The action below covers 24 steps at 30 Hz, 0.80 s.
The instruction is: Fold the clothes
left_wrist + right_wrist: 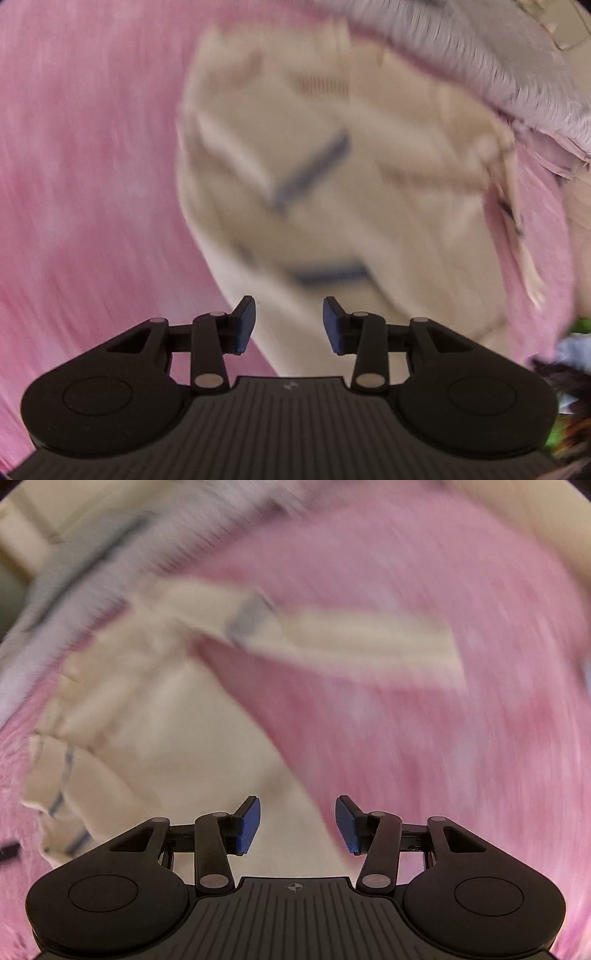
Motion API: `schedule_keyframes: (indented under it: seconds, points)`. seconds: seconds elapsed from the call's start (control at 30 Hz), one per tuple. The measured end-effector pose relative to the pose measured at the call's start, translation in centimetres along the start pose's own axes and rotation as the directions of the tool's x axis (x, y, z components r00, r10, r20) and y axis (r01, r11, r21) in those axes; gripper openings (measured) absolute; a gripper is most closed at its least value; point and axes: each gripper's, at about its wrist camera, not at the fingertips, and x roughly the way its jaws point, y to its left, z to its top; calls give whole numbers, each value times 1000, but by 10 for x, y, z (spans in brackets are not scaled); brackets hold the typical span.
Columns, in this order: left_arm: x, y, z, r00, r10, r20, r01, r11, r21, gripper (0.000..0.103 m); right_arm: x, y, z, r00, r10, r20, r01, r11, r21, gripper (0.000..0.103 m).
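Both jaws stand apart with nothing between them: your left gripper (289, 325) and right gripper (297, 825) each hang empty, pointed steeply down. The cream garment (351, 177) lies spread on the pink cover (81, 166), apparently laid flat so an edge can be taken for a fold. Its blue-trimmed parts show through heavy blur. In the left view the cloth sits just beyond the pads, running far and right. In the right view it lies under and left of the jaws, one strip reaching far right. Contact is not evident.
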Motion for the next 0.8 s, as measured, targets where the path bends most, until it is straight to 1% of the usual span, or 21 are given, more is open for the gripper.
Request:
schedule_keyframes:
  seconds: [0.07,0.17,0.3,0.37,0.4,0.47,0.5,0.53,0.57,0.6,0.67,0.73,0.77,0.8]
  points:
    - [12,-5,-14,998,-38,-43,35,997,-67,35,4,-18,-25,999,6,-35,-4,997,77,49]
    - [27,-14,-24,998,-44,-49,36,987,-155,35,10,-36,-41,999,26,-47,-19,990,138,49]
    - [49,-22,-17,1000,-12,-17,8,974,-226,36,14,-47,-49,998,54,-34,-48,986,161,49]
    - [58,-24,-7,1000,23,-14,-26,970,-240,36,14,-53,-44,997,79,-11,-76,986,149,49]
    - [64,-25,-4,999,40,-18,-43,972,-232,38,15,-56,-41,996,85,-1,-84,986,141,49]
    - [73,-28,-3,997,69,-21,-72,977,-200,31,18,-60,-38,996,92,15,-94,988,126,49]
    - [72,-29,-6,997,81,-10,-82,979,-185,21,20,-61,-36,995,97,17,-98,988,122,49]
    - [70,-29,-9,996,93,2,-92,981,-170,13,23,-61,-35,995,102,14,-103,988,119,49]
    - [64,-28,-13,996,92,15,-88,983,-162,10,27,-62,-33,994,108,11,-108,987,117,49]
    - [53,-23,-21,995,95,28,-89,984,-154,0,30,-62,-32,994,113,8,-113,987,114,49]
    - [26,-12,-39,990,130,55,-122,984,-129,0,29,-61,-32,992,125,0,-124,989,86,49]
    - [-8,11,-62,978,194,75,-185,976,-112,0,26,-59,-36,990,139,-11,-138,988,64,49]
    - [-23,26,-72,968,239,73,-229,965,-131,0,24,-59,-38,989,145,-19,-144,988,62,49]
    - [-36,43,-81,954,293,62,-280,945,-167,0,22,-61,-41,988,150,-25,-148,987,69,49]
